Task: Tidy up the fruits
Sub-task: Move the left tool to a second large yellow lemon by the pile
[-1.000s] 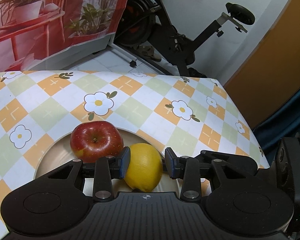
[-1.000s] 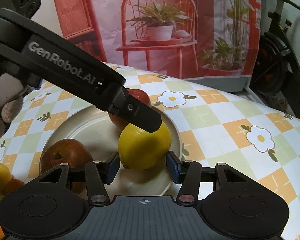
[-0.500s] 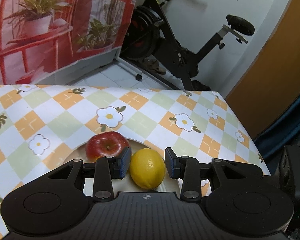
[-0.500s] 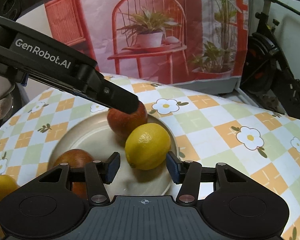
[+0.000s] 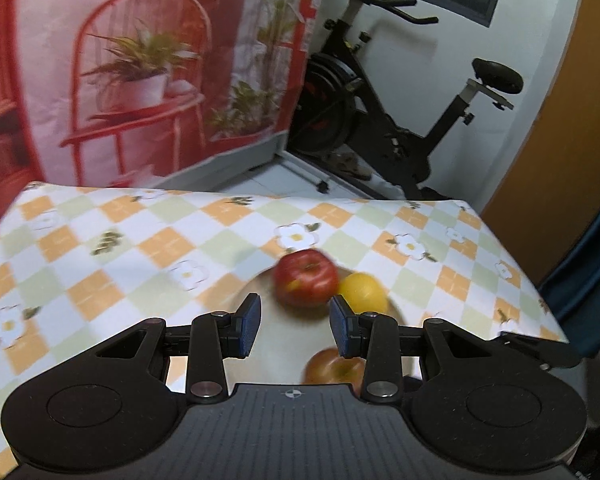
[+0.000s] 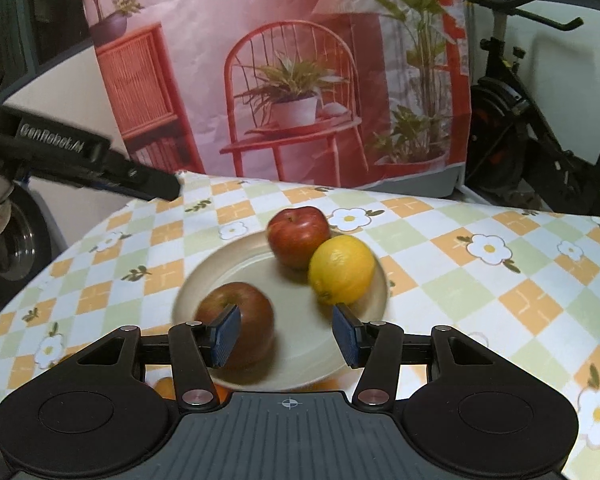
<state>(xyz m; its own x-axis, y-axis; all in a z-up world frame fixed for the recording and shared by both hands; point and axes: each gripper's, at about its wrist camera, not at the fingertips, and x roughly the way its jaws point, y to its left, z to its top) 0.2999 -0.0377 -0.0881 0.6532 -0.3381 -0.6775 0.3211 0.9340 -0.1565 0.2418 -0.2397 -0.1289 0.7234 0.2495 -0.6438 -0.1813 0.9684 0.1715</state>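
Both grippers have drawn back and up from the plate since a second ago, when the lemon sat between both pairs of fingers. It now lies free on the plate, so that placement looks finished and the hands are clear to fetch more fruit.

The right gripper has its fingers apart with nothing held. Nearest, just behind its left finger, a dark red apple rests on the near part of the plate; beyond the right finger sits the lemon, touching or almost touching a brighter red apple at the far rim.

The left gripper is likewise parted and empty — the bright apple lies just beyond the gap, the lemon past its right finger, the darker apple near and low.

Something orange peeks out under the right gripper's body, off the plate on the desk — probably more fruit, though blur hides it.
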